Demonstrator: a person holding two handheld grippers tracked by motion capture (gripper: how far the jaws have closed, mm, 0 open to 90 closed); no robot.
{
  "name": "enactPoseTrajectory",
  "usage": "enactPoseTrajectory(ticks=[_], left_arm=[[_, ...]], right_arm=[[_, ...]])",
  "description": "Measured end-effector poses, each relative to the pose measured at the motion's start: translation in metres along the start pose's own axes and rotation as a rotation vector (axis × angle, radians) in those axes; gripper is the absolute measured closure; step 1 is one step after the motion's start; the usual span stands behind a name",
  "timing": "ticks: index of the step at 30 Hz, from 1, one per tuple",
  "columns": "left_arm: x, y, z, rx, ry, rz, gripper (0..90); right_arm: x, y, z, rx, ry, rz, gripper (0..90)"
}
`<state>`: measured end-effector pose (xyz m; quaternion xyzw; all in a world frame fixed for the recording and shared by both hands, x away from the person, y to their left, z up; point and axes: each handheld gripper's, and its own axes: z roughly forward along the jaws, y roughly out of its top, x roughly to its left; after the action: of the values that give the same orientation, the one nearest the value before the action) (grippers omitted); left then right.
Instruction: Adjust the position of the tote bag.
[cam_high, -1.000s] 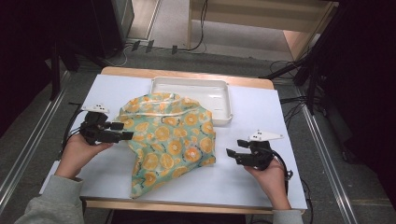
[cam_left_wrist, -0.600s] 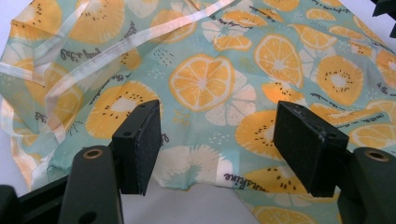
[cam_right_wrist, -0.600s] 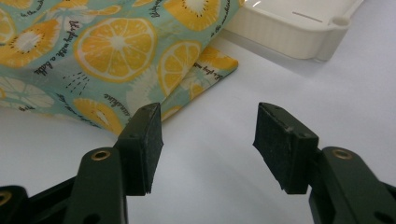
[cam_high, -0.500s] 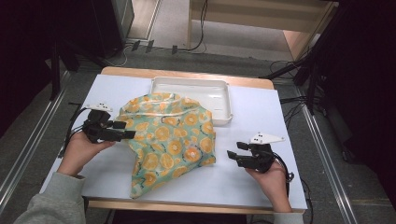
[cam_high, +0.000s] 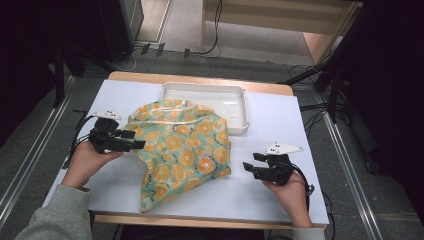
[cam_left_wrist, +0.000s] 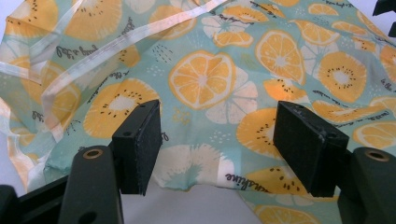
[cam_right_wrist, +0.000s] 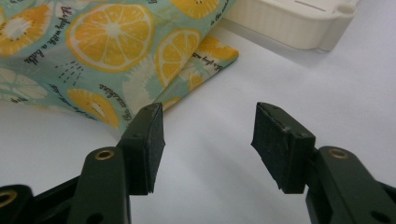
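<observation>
Near rim of white rectangular plastic tray (cam_high: 235, 107) hidden under teal orange-slice-print cloth (cam_high: 185, 150); cloth cropped by frame edges beyond left gripper's fingers (cam_left_wrist: 140, 140).

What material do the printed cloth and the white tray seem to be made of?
Cloth: probably thin woven fabric, matte; it folds softly and has a stitched white hem.
Tray: looks like moulded plastic, smooth and slightly glossy, with rounded corners and a ribbed side wall.

Both forearms are reaching in from the near edge of the bench (cam_high: 280, 125). The left gripper (cam_high: 140, 145) is sitting low with its jaws gaping apart. The right gripper (cam_high: 248, 168) is hovering low too; its jaws have just been closing a little, nothing between them.
</observation>
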<state>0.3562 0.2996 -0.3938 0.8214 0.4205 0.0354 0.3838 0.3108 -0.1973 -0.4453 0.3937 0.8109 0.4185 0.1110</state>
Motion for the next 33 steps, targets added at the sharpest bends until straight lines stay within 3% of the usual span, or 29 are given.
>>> enactPoseTrajectory(ticks=[33], left_arm=[[0.0023,-0.0005,-0.0023,-0.009,0.006,-0.012,32.8]], right_arm=[[-0.0002,0.0004,0.0005,0.006,0.016,0.011,44.9]])
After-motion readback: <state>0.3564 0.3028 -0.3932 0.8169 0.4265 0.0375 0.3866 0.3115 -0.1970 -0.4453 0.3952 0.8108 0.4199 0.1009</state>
